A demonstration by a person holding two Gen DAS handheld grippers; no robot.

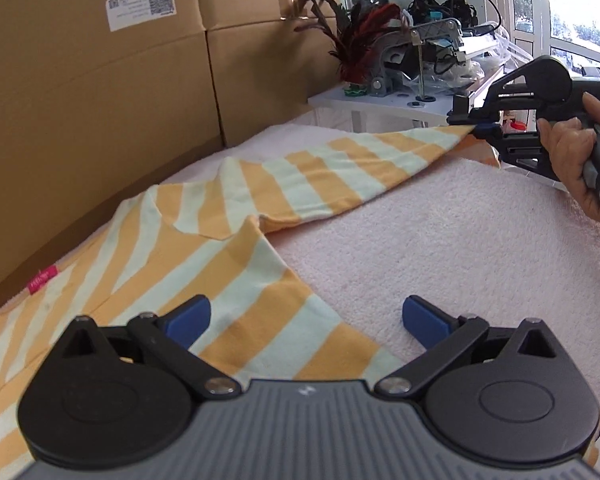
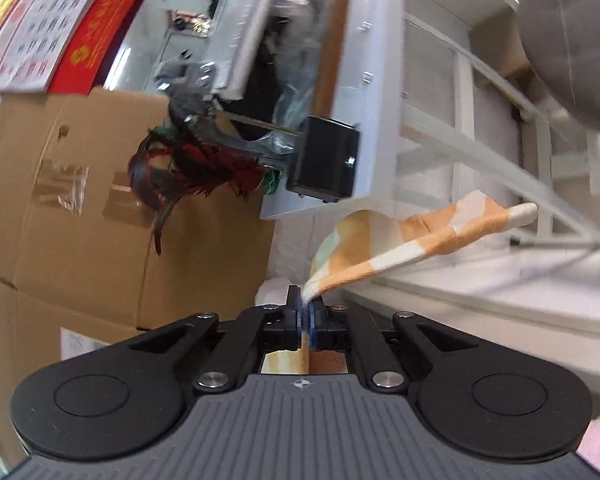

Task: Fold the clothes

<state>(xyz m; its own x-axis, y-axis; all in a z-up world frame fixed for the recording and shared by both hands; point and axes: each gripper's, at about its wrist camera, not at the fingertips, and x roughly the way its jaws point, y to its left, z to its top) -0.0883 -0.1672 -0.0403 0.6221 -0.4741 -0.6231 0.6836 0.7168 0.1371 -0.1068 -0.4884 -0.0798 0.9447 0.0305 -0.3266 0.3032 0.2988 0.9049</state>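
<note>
A: Where's the striped shirt point(image 1: 236, 248)?
B: Spread on the pink towel point(image 1: 440, 248), its far edge against the cardboard boxes point(image 1: 100, 100).
A: Fingers?
B: Right gripper point(image 2: 306, 312) pinches the sleeve end point(image 2: 400, 244); left gripper point(image 1: 306, 318) stands wide over the hem. Bare towel lies rightward.

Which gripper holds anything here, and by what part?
The right gripper is shut on the striped shirt, pinching its sleeve end. The left gripper is open, holding nothing.
</note>
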